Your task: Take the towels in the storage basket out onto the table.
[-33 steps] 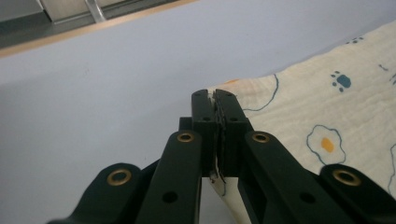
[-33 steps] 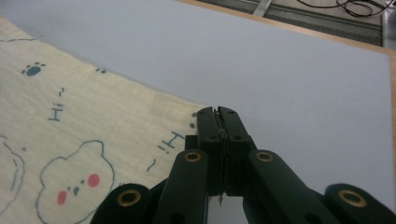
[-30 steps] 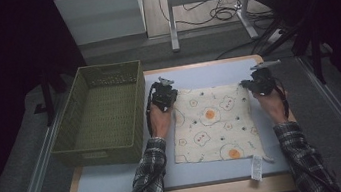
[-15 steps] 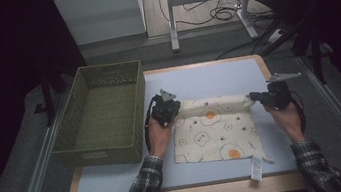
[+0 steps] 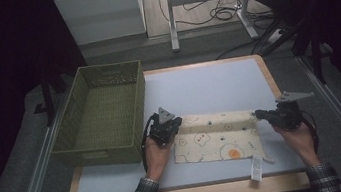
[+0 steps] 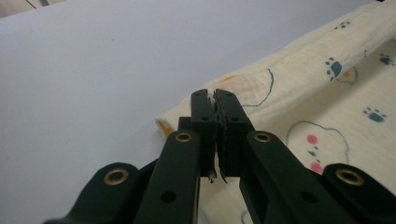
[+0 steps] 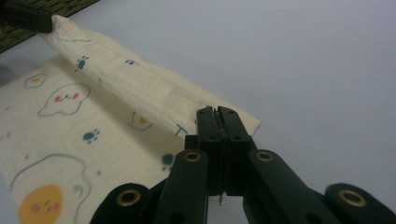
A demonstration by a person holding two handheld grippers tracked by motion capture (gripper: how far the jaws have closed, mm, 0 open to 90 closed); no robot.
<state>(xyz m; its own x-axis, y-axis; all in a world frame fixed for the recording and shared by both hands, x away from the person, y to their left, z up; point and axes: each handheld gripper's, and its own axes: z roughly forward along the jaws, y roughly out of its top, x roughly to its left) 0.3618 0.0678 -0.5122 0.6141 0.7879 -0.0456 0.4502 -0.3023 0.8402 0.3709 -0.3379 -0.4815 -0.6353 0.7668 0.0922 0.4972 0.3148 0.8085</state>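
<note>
A cream cloth (image 5: 215,142) printed with paw marks and fried eggs lies on the pale blue table (image 5: 207,83), its far edge lifted and folded back toward the near side. My left gripper (image 5: 176,121) is shut on the cloth's left far corner (image 6: 233,86); its jaws pinch the fabric at their tips (image 6: 215,95). My right gripper (image 5: 258,113) is shut on the right far corner (image 7: 243,119), jaws pressed together on the fabric (image 7: 217,112). The folded edge stretches taut between the two grippers.
A green woven basket (image 5: 105,112) stands at the table's left, close beside the left hand. A white label (image 5: 257,167) sticks out from the cloth's near right corner. Bare table surface lies beyond the cloth.
Both grippers have moved toward the person, drawing the cloth's far edge with them. The far part now lies folded over the near part, so the cloth looks shorter.
</note>
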